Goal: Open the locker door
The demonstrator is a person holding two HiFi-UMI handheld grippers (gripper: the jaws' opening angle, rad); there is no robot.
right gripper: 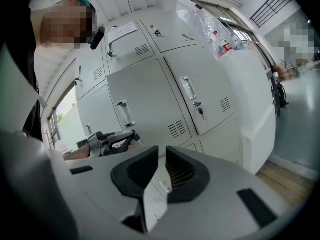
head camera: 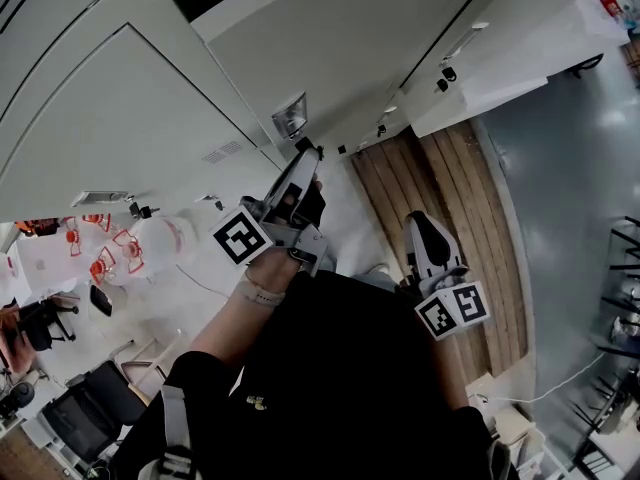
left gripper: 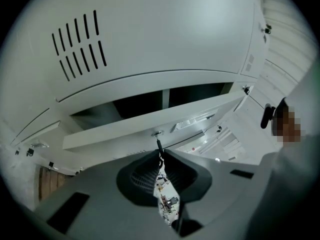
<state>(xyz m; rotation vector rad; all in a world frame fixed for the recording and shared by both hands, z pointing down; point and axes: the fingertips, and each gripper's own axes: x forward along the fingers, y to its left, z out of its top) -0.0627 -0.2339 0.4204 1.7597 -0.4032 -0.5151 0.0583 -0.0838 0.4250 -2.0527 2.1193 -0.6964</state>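
Note:
The grey locker door (head camera: 340,38) stands slightly ajar, with a dark gap (left gripper: 145,103) showing behind its edge (left gripper: 150,121). A small key (left gripper: 159,145) sticks out of the door's lock (left gripper: 157,133). My left gripper (left gripper: 160,154) is shut on that key, reaching up to the door beside its recessed handle (head camera: 290,116). From the head view the left gripper (head camera: 305,150) touches the door. My right gripper (head camera: 425,230) hangs low and away from the lockers. In its own view the right gripper (right gripper: 161,156) has a narrow gap between the jaws and holds nothing.
A bank of grey lockers (right gripper: 150,99) fills the wall, one with a key in its lock (right gripper: 200,111). Bottles (right gripper: 225,39) stand on top. A wooden floor strip (head camera: 430,198) borders a grey floor (head camera: 570,218). Office chairs (head camera: 80,408) stand to the left.

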